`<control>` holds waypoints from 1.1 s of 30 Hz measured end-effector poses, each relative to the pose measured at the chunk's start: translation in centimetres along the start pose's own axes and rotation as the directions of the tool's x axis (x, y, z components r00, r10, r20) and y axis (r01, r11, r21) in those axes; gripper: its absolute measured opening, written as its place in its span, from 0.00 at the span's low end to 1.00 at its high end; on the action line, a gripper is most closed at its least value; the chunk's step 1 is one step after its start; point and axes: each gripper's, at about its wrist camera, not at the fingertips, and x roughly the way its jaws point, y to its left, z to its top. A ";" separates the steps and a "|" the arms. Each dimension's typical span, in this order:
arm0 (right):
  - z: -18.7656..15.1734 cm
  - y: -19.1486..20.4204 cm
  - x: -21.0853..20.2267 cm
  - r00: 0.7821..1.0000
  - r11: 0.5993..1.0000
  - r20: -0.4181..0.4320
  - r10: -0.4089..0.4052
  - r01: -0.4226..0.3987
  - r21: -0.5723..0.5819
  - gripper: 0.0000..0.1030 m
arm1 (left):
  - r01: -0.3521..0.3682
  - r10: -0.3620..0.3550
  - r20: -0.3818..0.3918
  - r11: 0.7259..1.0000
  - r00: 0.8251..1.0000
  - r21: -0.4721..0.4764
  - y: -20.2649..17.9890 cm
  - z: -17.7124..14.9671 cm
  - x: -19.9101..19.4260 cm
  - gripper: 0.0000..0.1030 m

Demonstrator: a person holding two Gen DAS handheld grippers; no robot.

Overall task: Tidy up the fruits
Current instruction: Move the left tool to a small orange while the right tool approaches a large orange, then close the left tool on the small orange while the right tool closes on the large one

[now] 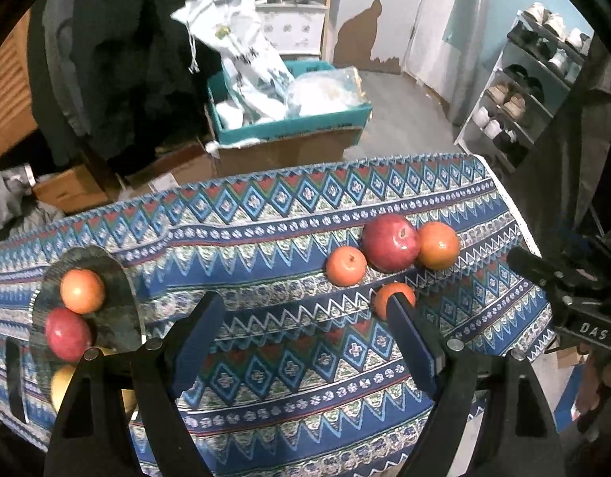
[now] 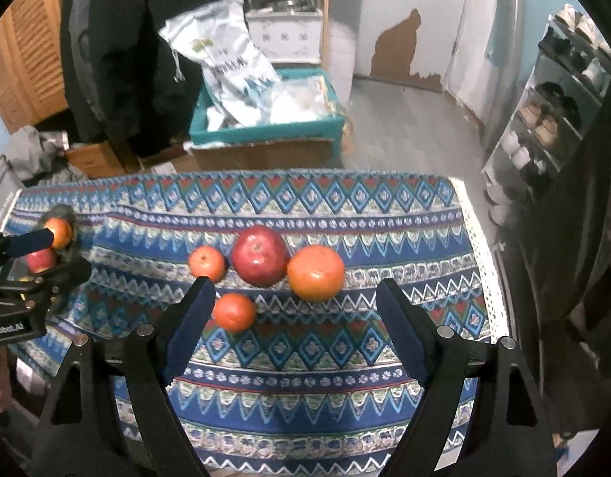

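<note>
Several fruits lie loose on the patterned tablecloth (image 2: 305, 377): a big red apple (image 2: 259, 256), a large orange (image 2: 316, 273), a small orange (image 2: 206, 263) and a small tangerine (image 2: 234, 312). They also show in the left wrist view, the red apple (image 1: 390, 242) among them. A glass plate (image 1: 118, 298) at the left holds an orange fruit (image 1: 82, 291), a red apple (image 1: 68, 334) and a yellow fruit (image 1: 63, 387), partly hidden. My left gripper (image 1: 305, 310) is open and empty above the cloth. My right gripper (image 2: 293, 298) is open and empty, just short of the loose fruits.
The table's far edge drops to a floor with cardboard boxes and a teal crate (image 1: 289, 127) of bags. A shoe rack (image 2: 544, 119) stands to the right. The right gripper's body (image 1: 575, 298) shows at the left view's right edge.
</note>
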 end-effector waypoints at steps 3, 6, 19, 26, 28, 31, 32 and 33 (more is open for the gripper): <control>-0.1 -0.4 1.7 0.999 1.000 -0.037 0.008 -0.008 -0.001 0.81 | -0.001 0.001 -0.025 1.000 1.000 0.007 -0.3 0.0 1.4 0.82; -0.2 -0.7 3.6 0.997 1.000 -0.072 0.022 -0.022 -0.001 0.81 | -0.002 0.002 -0.044 1.000 0.999 0.011 -0.6 0.2 2.6 0.82; -0.2 -2.9 11.0 0.970 0.998 -0.235 0.058 -0.059 0.000 0.81 | 0.015 -0.012 -0.126 1.000 0.992 0.025 -0.9 0.9 8.4 0.82; -0.4 -3.5 14.3 0.957 0.997 -0.280 0.070 -0.080 -0.024 0.81 | 0.027 -0.022 -0.162 0.999 0.987 0.030 -1.4 0.8 11.3 0.83; -0.4 -3.8 15.0 0.955 0.996 -0.286 0.078 -0.087 -0.021 0.81 | 0.031 -0.026 -0.167 0.999 0.986 0.027 -1.6 0.9 11.9 0.82; -0.4 -4.1 15.8 0.951 0.993 -0.289 0.108 -0.114 -0.005 0.81 | 0.048 -0.046 -0.175 0.999 0.983 0.008 -1.7 1.1 12.7 0.83; -0.3 -4.2 16.0 0.951 0.993 -0.287 0.115 -0.120 -0.002 0.81 | 0.057 -0.055 -0.180 0.998 0.982 0.002 -1.7 1.2 13.1 0.82; -0.3 -4.3 16.1 0.951 0.992 -0.286 0.121 -0.127 0.000 0.81 | 0.061 -0.060 -0.185 0.998 0.981 0.000 -1.8 1.2 13.3 0.83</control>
